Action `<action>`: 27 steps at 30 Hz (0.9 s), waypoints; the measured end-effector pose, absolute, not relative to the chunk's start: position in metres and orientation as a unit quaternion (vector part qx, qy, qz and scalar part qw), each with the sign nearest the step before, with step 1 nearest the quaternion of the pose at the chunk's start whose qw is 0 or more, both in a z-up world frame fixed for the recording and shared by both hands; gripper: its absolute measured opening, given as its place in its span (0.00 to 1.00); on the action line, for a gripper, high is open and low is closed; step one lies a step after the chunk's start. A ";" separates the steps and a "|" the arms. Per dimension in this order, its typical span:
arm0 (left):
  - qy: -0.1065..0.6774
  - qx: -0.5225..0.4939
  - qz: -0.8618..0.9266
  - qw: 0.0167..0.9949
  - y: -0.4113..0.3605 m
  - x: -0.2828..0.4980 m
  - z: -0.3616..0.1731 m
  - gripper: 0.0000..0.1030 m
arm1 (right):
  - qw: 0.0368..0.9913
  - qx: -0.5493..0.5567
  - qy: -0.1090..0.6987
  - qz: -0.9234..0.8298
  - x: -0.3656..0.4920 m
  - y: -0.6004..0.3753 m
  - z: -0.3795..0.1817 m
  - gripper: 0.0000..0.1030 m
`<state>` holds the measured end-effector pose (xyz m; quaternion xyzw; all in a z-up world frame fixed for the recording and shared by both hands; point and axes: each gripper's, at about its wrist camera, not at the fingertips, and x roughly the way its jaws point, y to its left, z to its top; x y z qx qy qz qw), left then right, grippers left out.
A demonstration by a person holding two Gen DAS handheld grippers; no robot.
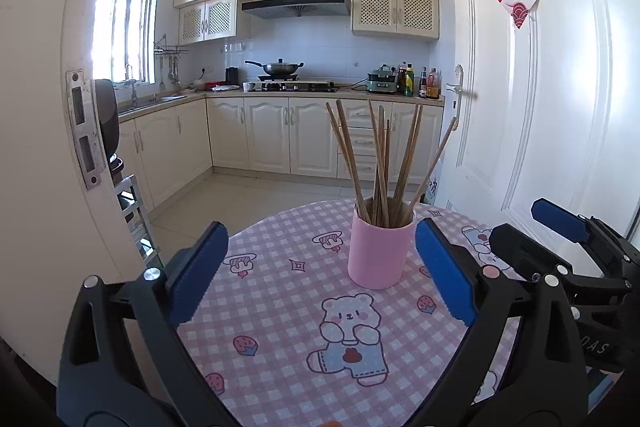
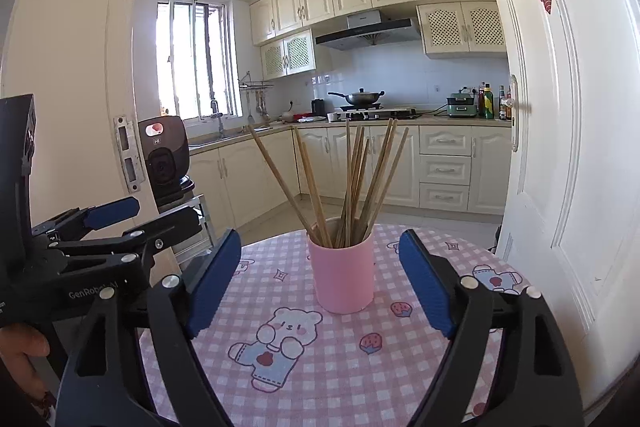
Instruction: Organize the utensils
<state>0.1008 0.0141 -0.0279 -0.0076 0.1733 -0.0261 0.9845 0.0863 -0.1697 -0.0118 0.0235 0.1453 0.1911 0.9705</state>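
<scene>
Left gripper: jaws spread wide with nothing between the blue pads; the pink cup sits ahead of them, nearer the right-hand pad than the left, and touches neither.
Right gripper: jaws also released and empty; in its own view the cup stands ahead of and between the two pads, clear of both.
Cup: upright on the checked tablecloth, just beyond the fingertips of both grippers.
Chopsticks: a bundle of wooden sticks standing in the cup, fanned out and leaning against the rim in several directions; none lies on the cloth within view.
Grippers to each other: side by side, the right one showing at the right edge of the left view, the left one at the left edge of the right view.
Step in hand: judging by the sticks all in the cup and both grippers empty, the gathering looks done or close to it; the near part of the table is hidden behind the grippers, so a stray stick there cannot be ruled out.
Next move: if anything remains, it calls for finding it, closing the pads on the thin shaft and dropping it tip-first into the cup without tipping the cup over.
</scene>
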 end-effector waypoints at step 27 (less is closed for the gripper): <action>0.087 0.001 -0.009 0.996 0.012 -0.007 -0.005 0.92 | 0.989 -0.005 0.056 0.134 -0.017 -0.172 0.013 0.91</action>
